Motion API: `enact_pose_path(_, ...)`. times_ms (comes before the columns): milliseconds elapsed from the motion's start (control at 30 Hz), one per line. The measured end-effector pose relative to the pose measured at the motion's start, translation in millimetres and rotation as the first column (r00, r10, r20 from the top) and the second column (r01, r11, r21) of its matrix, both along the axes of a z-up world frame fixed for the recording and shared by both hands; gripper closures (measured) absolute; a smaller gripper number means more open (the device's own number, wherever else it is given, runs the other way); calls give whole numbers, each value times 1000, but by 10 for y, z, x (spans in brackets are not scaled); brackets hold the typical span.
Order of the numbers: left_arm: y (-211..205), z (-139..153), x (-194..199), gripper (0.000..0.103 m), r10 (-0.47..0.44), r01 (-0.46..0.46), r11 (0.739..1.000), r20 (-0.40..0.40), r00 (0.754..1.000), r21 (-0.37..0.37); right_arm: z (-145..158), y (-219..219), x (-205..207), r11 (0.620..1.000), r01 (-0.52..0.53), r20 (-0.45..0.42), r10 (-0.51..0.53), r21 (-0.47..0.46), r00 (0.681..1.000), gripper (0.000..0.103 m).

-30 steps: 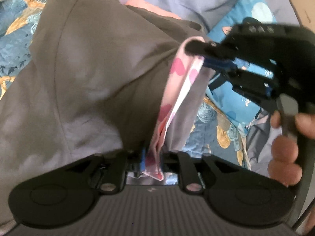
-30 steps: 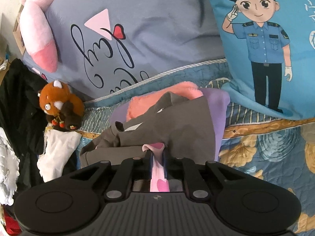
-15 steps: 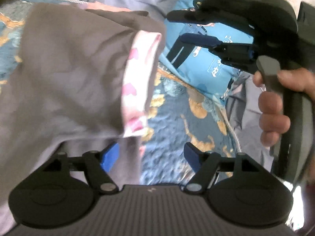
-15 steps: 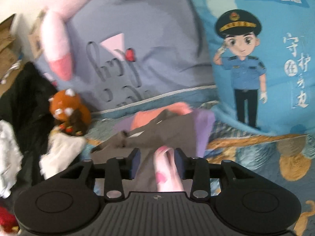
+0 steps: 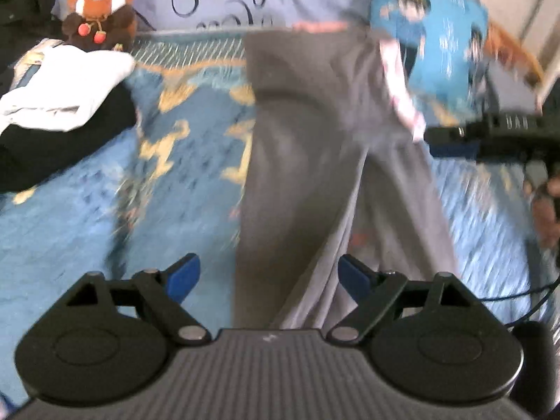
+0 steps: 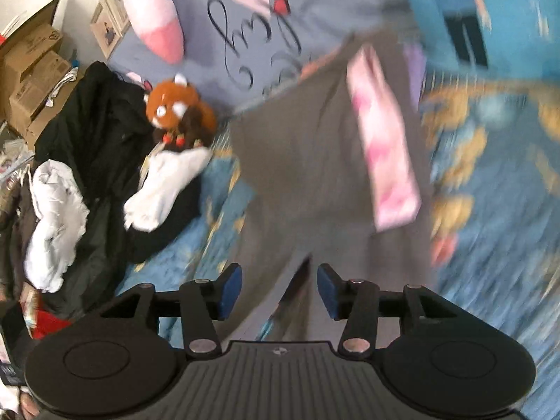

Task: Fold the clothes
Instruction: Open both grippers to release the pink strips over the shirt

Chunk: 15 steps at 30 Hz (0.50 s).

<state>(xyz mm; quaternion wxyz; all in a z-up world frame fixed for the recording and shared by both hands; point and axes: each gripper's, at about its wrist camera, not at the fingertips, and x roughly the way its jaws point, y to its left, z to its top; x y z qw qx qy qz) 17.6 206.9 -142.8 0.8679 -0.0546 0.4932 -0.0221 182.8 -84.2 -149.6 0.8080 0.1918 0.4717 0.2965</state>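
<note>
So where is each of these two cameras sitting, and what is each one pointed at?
Left wrist view: rides on the left gripper, looking along its open blue-tipped fingers at the grey garment with pink lining on the blue quilted bedspread; the right gripper and a hand show at the right edge.
Right wrist view: rides on the right gripper, jaws open, facing the same garment.
Shared: the garment, bedspread, and orange red-panda plush toy.

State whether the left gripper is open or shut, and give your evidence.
Open. The left gripper has its blue pads wide apart, with the grey garment lying between them, not pinched.
</note>
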Motion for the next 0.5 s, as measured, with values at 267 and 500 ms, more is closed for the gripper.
enact_pose_path(267, 128, -335, -375, 13, 78, -73, 996, -98, 992, 47, -326, 262, -323, 994, 52, -135, -40, 92, 990, 54)
enact_pose_path(500, 686, -186, -652, 8, 205, -210, 974, -60, 977, -86, -570, 694, -821, 993, -41, -216, 64, 110, 974, 50)
